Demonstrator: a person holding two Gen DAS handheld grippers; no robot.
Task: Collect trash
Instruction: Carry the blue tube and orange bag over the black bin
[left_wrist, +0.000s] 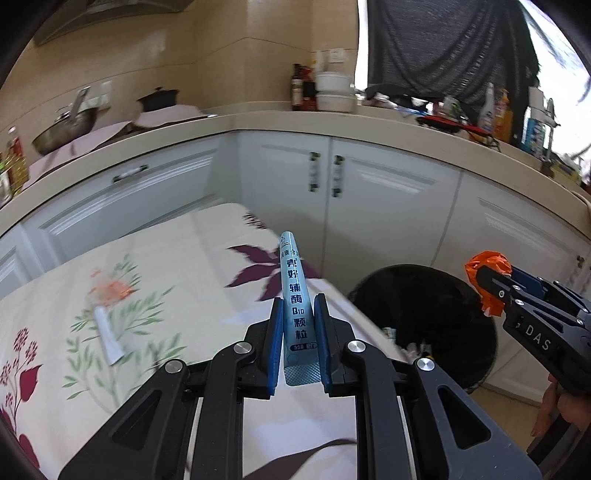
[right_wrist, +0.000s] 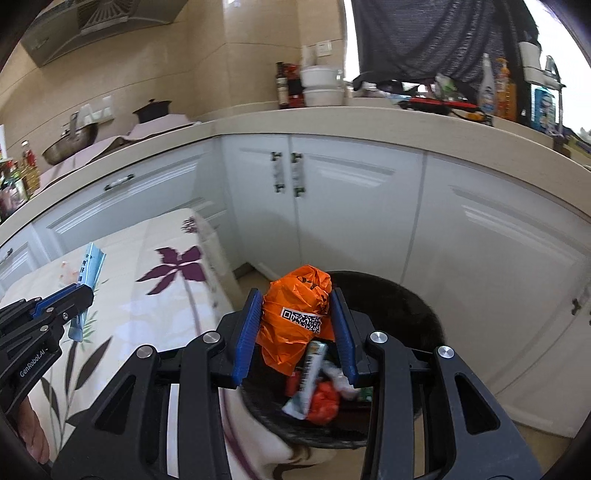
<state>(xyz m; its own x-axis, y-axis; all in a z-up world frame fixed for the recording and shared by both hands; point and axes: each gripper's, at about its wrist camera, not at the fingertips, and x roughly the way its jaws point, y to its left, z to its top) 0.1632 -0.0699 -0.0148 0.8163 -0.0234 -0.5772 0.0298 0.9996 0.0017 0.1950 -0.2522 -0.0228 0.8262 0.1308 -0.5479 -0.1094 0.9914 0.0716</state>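
Window glare upper right, motion blur, fisheye edges

We are in a home kitchen. A beige stone-look L-shaped countertop (left_wrist: 280, 123) wraps the corner over glossy white cabinet doors (right_wrist: 354, 206) with small metal handles. Far left, a steel wok (left_wrist: 64, 131) and a dark lidded clay pot (left_wrist: 158, 99) sit on a covered hob, under a grey range hood (right_wrist: 107, 22). At the far corner stand dark sauce bottles (right_wrist: 283, 86) and stacked white bowls (right_wrist: 322, 85). Beige wall tiles (left_wrist: 229, 55) carry a switch plate. Near left, a cream floral tablecloth (left_wrist: 155, 266) covers a table; a black round bin (right_wrist: 391, 302) stands on the floor to its right.
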